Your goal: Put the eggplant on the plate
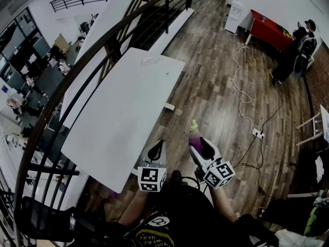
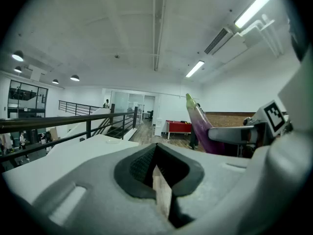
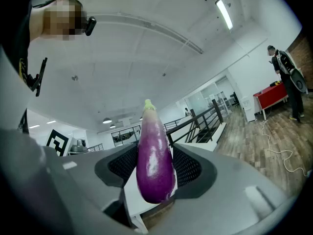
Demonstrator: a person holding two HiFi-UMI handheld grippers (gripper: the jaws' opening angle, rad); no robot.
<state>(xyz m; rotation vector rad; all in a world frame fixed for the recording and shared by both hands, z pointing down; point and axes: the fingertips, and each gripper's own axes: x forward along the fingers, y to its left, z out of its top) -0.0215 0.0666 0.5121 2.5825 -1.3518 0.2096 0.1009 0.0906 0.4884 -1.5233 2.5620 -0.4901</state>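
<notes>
On the left, the white table (image 1: 118, 117) had the plate (image 1: 150, 59) sitting near its far end. The left gripper (image 1: 156, 151) hung by the table's near edge, jaws pinched together on nothing. Just right of it, the right gripper (image 1: 199, 148) was clamped on the eggplant (image 1: 194, 134), purple body between the pads and green stem end poking out front. It was up in the air over the wood floor (image 1: 216, 76), well apart from the plate. Further right, a white cable (image 1: 241, 94) snaked toward a red table (image 1: 267, 30).
</notes>
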